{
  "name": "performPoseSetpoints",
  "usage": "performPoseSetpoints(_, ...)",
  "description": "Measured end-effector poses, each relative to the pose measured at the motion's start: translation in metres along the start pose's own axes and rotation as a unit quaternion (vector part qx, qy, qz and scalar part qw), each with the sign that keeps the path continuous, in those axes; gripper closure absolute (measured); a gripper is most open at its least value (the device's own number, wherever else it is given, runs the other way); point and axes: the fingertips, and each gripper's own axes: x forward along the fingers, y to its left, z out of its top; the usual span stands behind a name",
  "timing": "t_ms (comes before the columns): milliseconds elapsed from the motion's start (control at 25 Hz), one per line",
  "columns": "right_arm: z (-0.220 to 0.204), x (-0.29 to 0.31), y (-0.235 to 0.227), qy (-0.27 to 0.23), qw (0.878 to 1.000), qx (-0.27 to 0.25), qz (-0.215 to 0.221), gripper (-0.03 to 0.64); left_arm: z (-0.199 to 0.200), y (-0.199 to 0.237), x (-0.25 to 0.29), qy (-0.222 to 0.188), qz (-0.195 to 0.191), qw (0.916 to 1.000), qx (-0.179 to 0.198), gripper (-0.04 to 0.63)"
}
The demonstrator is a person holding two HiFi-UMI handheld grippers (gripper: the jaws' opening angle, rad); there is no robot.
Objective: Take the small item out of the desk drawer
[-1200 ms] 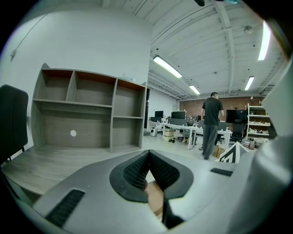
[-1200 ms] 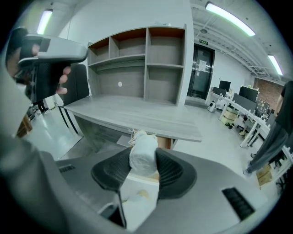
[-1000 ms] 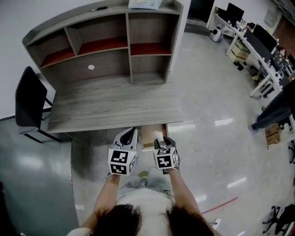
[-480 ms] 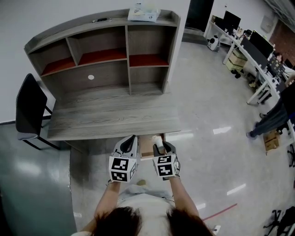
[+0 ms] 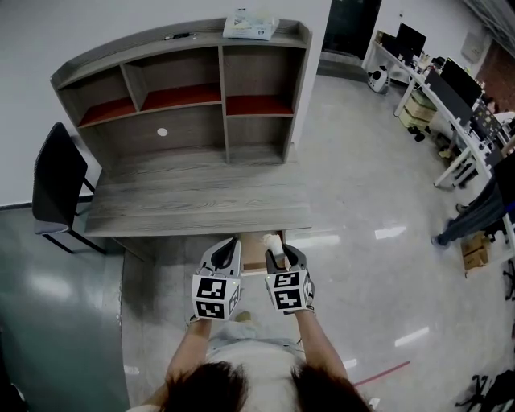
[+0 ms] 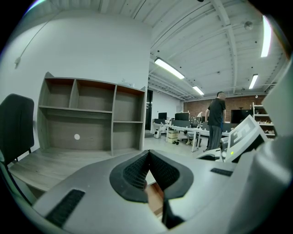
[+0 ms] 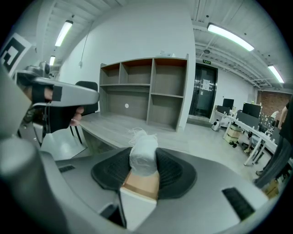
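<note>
The grey wooden desk (image 5: 197, 201) has its drawer (image 5: 255, 251) pulled out below the front edge, pale wood inside. My right gripper (image 5: 281, 248) hangs over the drawer's right part, shut on a small white wrapped item (image 5: 274, 241). In the right gripper view the item (image 7: 143, 154) sits squeezed between the black pads (image 7: 173, 171), with loose threads on top. My left gripper (image 5: 228, 245) is beside it over the drawer's left edge. Its pads (image 6: 132, 172) meet at the tip with nothing between them.
A hutch with open shelves (image 5: 221, 88) stands on the desk's back, with a white packet (image 5: 249, 24) on top. A black chair (image 5: 55, 181) is at the desk's left. Office desks with monitors (image 5: 451, 88) and a person (image 5: 483, 209) are on the right across shiny floor.
Both grippers have stayed over the open drawer, the right one still holding the white item. Only the head view has shifted slightly.
</note>
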Motion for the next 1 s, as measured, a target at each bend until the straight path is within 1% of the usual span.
performPoseSetpoints(280,0.012,-0.026,-0.009,-0.025,1.000,-0.006,0.005,0.442,0.008,-0.020,-0.015,-0.005,0.014,0.9999,0.002,0.581)
performPoseSetpoints(760,0.031,-0.061,-0.019,-0.064,0.998,-0.011,0.016,0.442,0.023,-0.049,-0.030,-0.015,0.025,0.9995,0.007,0.581)
performPoseSetpoints(1000,0.037,-0.081,-0.019,-0.093,0.995,-0.004,0.024,0.442,0.032,-0.063,-0.044,-0.022,0.031,0.9992,0.013,0.581)
